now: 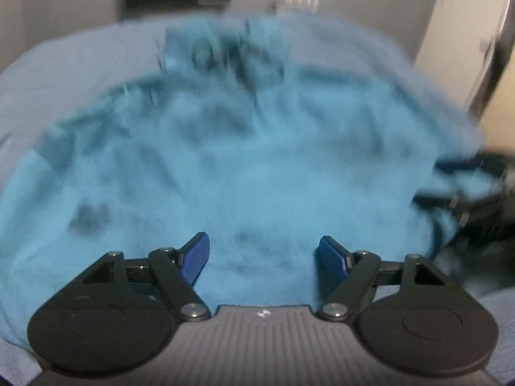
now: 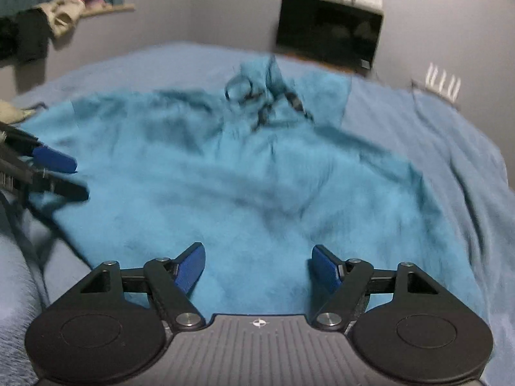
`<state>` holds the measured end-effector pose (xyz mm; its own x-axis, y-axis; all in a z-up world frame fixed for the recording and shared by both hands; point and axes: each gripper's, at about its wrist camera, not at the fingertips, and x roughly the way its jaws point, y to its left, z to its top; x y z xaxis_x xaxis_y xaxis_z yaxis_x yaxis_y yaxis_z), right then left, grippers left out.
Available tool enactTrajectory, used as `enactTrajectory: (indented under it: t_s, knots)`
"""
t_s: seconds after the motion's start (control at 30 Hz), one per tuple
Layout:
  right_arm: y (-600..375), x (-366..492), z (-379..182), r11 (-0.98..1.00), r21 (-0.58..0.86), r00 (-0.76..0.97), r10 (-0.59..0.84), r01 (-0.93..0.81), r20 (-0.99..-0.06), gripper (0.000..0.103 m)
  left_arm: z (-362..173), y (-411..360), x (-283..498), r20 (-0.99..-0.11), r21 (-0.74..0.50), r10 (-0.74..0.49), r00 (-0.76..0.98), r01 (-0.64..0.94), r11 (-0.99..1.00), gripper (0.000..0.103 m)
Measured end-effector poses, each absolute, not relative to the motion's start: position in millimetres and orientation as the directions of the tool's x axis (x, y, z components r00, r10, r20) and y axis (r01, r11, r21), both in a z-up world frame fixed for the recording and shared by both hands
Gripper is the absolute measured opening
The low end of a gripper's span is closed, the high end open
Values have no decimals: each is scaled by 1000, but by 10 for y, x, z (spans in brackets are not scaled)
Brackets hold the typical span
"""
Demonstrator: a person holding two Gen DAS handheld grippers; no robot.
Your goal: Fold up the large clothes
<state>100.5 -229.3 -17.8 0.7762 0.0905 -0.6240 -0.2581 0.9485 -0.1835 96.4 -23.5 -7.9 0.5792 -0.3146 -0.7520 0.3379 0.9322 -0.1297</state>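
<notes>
- Hoodie (image 2: 244,186) lies spread on bed (image 2: 434,148); no fold looks made yet.
- Left gripper (image 1: 264,257) and right gripper (image 2: 257,263): fingers open, empty.
- Next: pinch an edge, perhaps at 9 o'clock.

No text can be read on anything.

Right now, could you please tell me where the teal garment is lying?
The teal garment lies spread on the blue bedcover, filling the middle of both wrist views, directly ahead of both open claws.
</notes>
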Motion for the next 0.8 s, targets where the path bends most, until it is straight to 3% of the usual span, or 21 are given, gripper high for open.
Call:
enactTrajectory:
  t_s: [0.1, 0.2, 0.3, 0.47, 0.6, 0.8]
  knots:
    - [-2404, 1032, -231, 976, -118, 733, 53, -180, -678, 76, -144, -210, 958, -779, -117, -293, 554, 330, 937, 75]
    - [-2654, 1136, -268, 998, 1, 685, 41, -58, -727, 87, -172, -217, 969, -791, -118, -285, 541, 321, 940, 76]
    - [-2883, 1192, -391, 993, 115, 635, 83, 9, -768, 87, -165, -288, 1017, -805, -109, -275, 525, 325, 940, 76]
    - [-2772, 1267, -521, 999, 46, 604, 40, -5, -796, 90, 30, -346, 1131, -776, -114, -289, 560, 326, 938, 77]
    - [-2750, 1236, -455, 999, 50, 650, 31, 11, -759, 90, 281, -480, 1267, -678, -242, -421, 603, 358, 902, 77]
    - [-2753, 1045, -254, 998, 64, 765, 41, 1, -643, 90, 273, -789, 1616, -646, -227, -424, 635, 370, 901, 83]
